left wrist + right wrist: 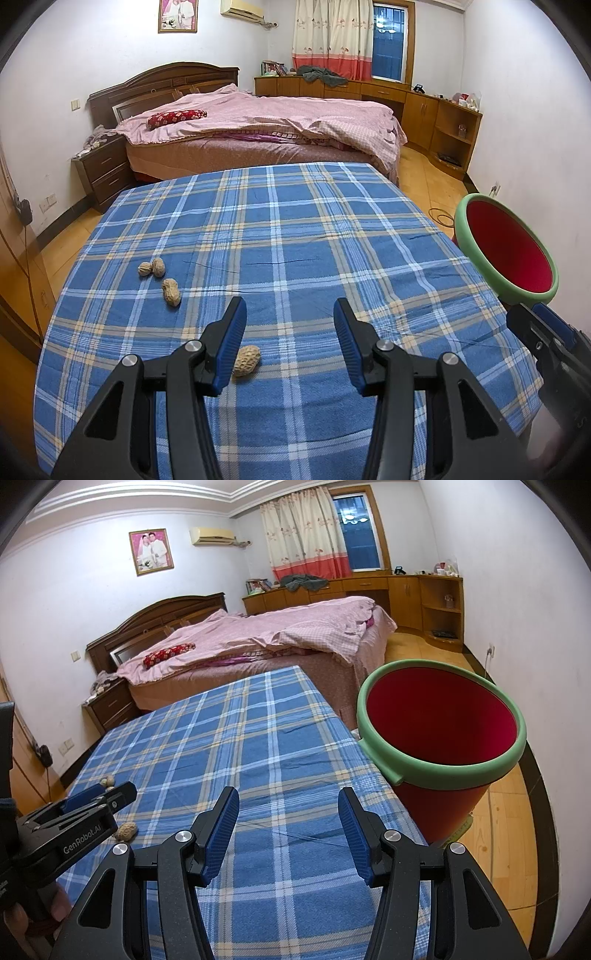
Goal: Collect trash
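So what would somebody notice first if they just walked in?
Probably the red bucket with its green rim, standing off the right edge of the blue checked tablecloth. Then the peanuts scattered on the cloth's left side, one lying just by the left gripper, whose jaws are open.

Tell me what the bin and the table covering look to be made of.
Bin: looks like smooth matte plastic or silicone, red body with a pale green rolled rim; even colour, no weave or seams. Table covering: woven fabric, blue plaid, probably cotton; it shows creases, a slightly fuzzy texture, and drapes over the edges.
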`<state>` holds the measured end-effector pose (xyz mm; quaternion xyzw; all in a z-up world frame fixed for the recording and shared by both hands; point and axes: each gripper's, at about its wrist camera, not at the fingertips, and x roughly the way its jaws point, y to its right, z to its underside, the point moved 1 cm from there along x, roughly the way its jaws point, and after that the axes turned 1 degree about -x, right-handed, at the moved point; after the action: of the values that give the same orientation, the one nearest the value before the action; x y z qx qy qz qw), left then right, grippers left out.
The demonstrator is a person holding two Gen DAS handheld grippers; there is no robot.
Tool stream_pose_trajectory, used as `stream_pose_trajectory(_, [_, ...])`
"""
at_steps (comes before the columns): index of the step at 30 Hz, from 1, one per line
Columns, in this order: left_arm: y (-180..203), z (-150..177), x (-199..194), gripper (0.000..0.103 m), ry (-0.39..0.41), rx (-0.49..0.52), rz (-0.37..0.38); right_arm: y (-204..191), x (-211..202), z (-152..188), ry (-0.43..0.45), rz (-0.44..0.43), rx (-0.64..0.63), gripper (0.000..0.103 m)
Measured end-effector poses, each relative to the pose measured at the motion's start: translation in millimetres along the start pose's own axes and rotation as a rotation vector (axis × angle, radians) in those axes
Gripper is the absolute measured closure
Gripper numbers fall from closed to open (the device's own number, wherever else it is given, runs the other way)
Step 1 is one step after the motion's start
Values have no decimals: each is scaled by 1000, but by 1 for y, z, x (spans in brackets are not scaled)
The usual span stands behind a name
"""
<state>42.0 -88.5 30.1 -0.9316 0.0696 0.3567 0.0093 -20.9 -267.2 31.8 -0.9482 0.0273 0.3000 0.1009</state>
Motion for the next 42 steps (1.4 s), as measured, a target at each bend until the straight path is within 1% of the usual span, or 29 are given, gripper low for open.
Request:
stream_pose_trajectory(29, [-1, 0, 0, 54, 5, -2, -1, -4, -3, -2, 15, -3, 0, 46])
stream_pose_trajectory(42, [-1, -7, -9, 54, 31, -10, -3, -6, -10, -7, 41, -5, -2, 46])
